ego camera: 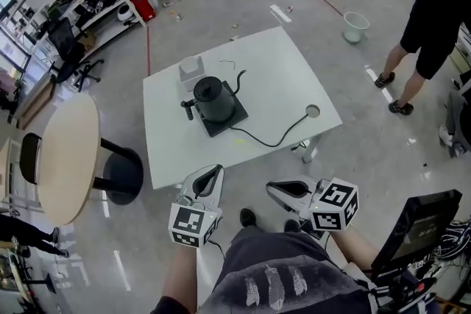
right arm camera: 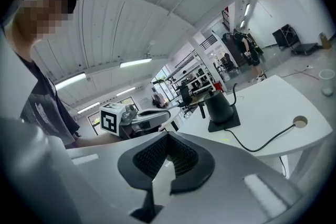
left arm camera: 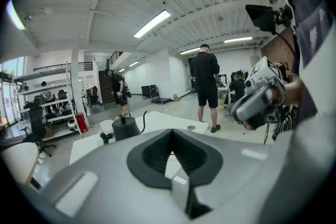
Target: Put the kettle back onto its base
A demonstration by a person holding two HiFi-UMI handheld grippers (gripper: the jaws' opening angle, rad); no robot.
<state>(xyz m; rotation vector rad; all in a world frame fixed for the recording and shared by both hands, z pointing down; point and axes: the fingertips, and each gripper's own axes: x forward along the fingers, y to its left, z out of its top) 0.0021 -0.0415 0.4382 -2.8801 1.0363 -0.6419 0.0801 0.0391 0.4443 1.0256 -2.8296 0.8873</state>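
1. Workshop floor carries a white desk (ego camera: 280,62).
2. The kettle (ego camera: 212,98) sits on its base (ego camera: 224,123), left of the desk's centre.
3. The left gripper (ego camera: 215,171) and right gripper (ego camera: 272,188) hover off the desk's near edge, with both sets of jaws closed and empty.

The head view looks steeply down on the square white worktop (ego camera: 280,70), which lies a little way ahead. Each gripper view sits low behind its own grey tool, the left tool (left arm camera: 172,136) and the right tool (right arm camera: 167,139), and looks almost level towards that worktop. All three views share the black gooseneck kettle (ego camera: 213,98).
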